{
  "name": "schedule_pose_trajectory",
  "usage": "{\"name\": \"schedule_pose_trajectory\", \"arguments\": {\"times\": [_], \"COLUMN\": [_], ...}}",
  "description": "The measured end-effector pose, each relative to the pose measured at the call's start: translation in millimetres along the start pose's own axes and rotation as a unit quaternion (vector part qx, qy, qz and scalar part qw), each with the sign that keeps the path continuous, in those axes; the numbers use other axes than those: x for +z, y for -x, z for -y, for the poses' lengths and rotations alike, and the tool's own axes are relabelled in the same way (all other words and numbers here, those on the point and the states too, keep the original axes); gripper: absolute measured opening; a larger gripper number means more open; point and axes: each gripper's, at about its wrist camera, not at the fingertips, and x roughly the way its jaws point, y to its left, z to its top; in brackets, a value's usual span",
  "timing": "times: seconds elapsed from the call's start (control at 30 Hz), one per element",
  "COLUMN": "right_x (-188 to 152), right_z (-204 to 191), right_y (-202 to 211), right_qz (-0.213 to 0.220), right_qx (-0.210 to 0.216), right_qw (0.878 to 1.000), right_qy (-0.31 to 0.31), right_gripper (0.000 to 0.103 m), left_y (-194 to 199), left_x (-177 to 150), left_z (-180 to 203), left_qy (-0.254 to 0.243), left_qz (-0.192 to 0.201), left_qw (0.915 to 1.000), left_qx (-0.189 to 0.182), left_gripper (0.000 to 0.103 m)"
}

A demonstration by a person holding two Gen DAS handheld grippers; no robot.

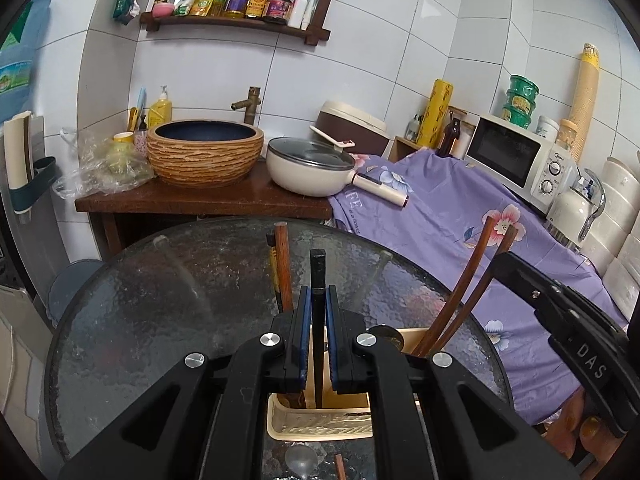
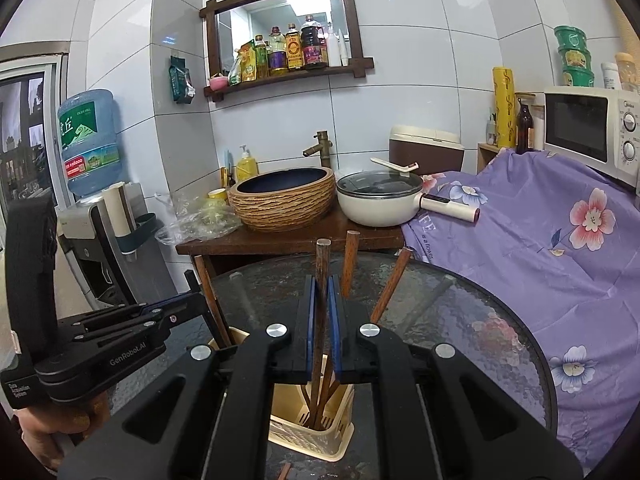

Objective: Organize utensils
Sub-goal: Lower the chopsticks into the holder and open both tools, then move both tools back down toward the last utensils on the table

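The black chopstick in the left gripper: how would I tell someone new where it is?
Find the round glass table, then the cream utensil holder at its near edge. The left gripper is shut on the black chopstick, standing upright in the holder. It is the only black stick; the chopsticks beside it are reddish-brown wood.

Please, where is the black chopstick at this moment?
In the left wrist view, the black chopstick stands upright at centre, clamped in the left hand-held gripper, its lower end inside the cream utensil holder on the round glass table.
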Motion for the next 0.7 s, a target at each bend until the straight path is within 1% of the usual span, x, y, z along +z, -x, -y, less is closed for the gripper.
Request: {"name": "schedule_pose_trajectory", "arguments": {"times": [0.07,0.13,0.17,0.2,0.23,0.27,0.3,0.33,0.43,0.5,0.6,0.7], "right_x": [-0.4,-2.4,-2.9,-4.3,-7.2,-9.4,-11.9,-16.0,-28.2,-38.2,-59.0,-84.1], "right_z": [0.8,0.4,-0.6,-1.1,-1.6,-2.4,-4.1,-6.4,-10.7,-14.8,-23.8,-32.4], "right_y": [0.2,2.9,4.4,6.8,11.8,15.7,19.3,23.5,34.0,41.2,51.4,49.2], "right_qz": [-0.001,0.004,0.007,0.012,0.025,0.033,0.038,0.041,0.039,0.037,0.028,-0.010], "right_qx": [0.000,-0.005,-0.009,-0.011,-0.017,-0.022,-0.029,-0.032,-0.032,-0.031,-0.029,-0.015], "right_qw": [1.000,1.000,1.000,1.000,0.999,0.999,0.999,0.998,0.998,0.998,0.997,0.997], "right_qy": [-0.001,0.006,0.009,0.011,0.012,0.015,0.023,0.032,0.041,0.048,0.060,0.069], "right_gripper": [0.008,0.013,0.030,0.052,0.057,0.058,0.058,0.058,0.058,0.058,0.058,0.059], "left_y": [-0.8,2.4,5.0,7.1,11.0,15.8,21.7,26.3,42.8,51.9,60.8,59.0], "left_x": [-1.0,-2.2,-2.7,-3.4,-4.5,-6.4,-8.7,-10.7,-19.3,-26.6,-41.3,-59.5], "left_z": [-0.7,0.0,1.3,2.7,4.3,5.0,4.3,3.7,-3.8,-12.6,-29.0,-42.0], "left_qy": [0.000,-0.001,-0.006,-0.009,-0.014,-0.015,-0.015,-0.014,-0.012,-0.002,0.015,0.018], "left_qz": [-0.001,0.004,0.007,0.009,0.013,0.019,0.029,0.036,0.052,0.057,0.056,0.036], "left_qw": [1.0000,1.0000,0.9999,0.9999,0.9998,0.9997,0.9995,0.9992,0.9984,0.9980,0.9973,0.9969], "left_qx": [-0.002,-0.004,-0.005,-0.006,-0.006,-0.004,0.000,0.002,0.020,0.029,0.045,0.067], "left_gripper": [0.007,0.008,0.011,0.020,0.027,0.045,0.060,0.064,0.070,0.081,0.086,0.088]}}
